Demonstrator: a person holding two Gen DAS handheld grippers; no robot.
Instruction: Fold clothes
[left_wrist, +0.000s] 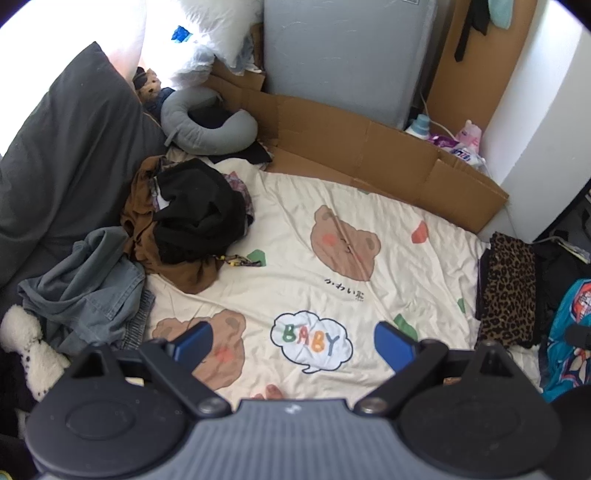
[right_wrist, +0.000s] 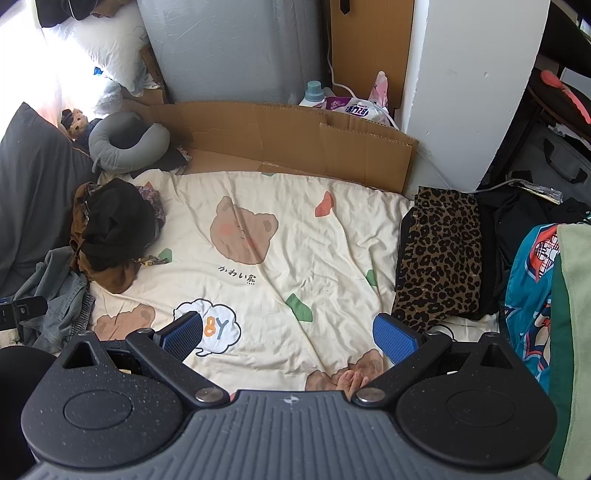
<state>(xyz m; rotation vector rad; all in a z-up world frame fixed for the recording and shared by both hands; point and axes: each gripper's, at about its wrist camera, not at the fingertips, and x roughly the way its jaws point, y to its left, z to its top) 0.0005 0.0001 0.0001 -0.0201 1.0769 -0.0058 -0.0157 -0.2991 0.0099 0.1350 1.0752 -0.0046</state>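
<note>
A heap of unfolded clothes lies at the left of the cream bear-print sheet (left_wrist: 388, 236) (right_wrist: 295, 240): a black garment (left_wrist: 199, 214) (right_wrist: 114, 221) on top of a brown one (left_wrist: 177, 269) (right_wrist: 114, 278), with a grey-blue denim piece (left_wrist: 88, 288) (right_wrist: 55, 291) nearer me. A folded leopard-print garment (left_wrist: 509, 288) (right_wrist: 439, 251) rests at the sheet's right edge. My left gripper (left_wrist: 293, 345) hovers open over the "BABY" print, nothing between its blue pads. Over the sheet's near part, my right gripper (right_wrist: 290, 338) also stands open and holds nothing.
A dark grey pillow (left_wrist: 62, 155) and a grey neck pillow (left_wrist: 207, 125) sit at the back left. Flattened cardboard (left_wrist: 369, 151) (right_wrist: 288, 136) lines the far edge by a grey panel. Bottles and packets (right_wrist: 347, 101) stand by the white wall. Bare toes (right_wrist: 349, 380) show below.
</note>
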